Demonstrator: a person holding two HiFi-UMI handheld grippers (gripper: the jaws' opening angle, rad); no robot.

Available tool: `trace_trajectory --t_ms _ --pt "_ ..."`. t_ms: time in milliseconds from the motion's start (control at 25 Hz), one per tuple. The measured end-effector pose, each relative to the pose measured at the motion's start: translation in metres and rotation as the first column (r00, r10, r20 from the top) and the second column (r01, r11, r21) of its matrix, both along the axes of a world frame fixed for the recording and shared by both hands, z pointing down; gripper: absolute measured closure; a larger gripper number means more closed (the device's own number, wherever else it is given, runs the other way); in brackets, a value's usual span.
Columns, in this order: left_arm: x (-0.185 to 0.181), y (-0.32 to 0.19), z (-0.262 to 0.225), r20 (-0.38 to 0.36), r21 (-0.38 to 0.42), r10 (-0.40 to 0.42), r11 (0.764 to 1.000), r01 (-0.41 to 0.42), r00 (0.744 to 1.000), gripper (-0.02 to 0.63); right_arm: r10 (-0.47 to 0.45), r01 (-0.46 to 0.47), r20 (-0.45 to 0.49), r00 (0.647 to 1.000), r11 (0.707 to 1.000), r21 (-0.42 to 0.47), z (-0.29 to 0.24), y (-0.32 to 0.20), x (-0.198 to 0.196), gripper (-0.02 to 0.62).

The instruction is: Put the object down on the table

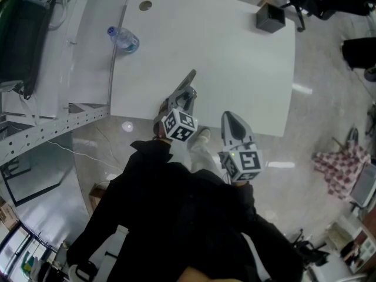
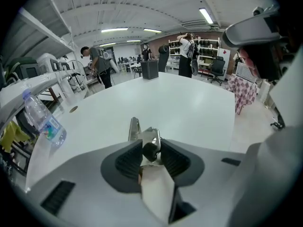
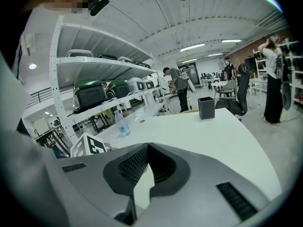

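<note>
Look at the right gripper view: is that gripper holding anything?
No, the right gripper has its jaws closed tip to tip with nothing between them.

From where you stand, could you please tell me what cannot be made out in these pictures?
1) What the metal object is: the left hand-held gripper covers its rear in the left gripper view, and it is too small in the head view.
2) Whether it touches the table: no view settles it.
3) The label on the bottle: too small in every view.
4) Anything inside the black box: too dark and small.
</note>
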State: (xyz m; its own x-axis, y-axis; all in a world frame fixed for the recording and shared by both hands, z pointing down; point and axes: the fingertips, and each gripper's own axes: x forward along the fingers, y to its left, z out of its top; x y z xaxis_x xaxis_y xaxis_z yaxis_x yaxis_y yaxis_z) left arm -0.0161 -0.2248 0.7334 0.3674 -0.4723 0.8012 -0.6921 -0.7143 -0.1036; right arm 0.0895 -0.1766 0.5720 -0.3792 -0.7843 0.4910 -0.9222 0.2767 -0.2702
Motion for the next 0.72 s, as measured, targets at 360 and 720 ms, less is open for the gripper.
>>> trace_trajectory --t_ms 360,720 --pt "0.003 0.002 -0.013 -0.057 -0.014 -0.028 1.000 0.027 0.998 0.454 0.000 0.000 -0.004 1.000 1.000 0.020 -0.005 0.005 0.004 0.594" --pt "0.005 0.000 -0.046 -0.073 0.048 -0.027 0.998 0.031 0.997 0.453 -0.009 0.008 0.002 1.000 0.999 0.053 -0.021 0.010 -0.002 0.594"
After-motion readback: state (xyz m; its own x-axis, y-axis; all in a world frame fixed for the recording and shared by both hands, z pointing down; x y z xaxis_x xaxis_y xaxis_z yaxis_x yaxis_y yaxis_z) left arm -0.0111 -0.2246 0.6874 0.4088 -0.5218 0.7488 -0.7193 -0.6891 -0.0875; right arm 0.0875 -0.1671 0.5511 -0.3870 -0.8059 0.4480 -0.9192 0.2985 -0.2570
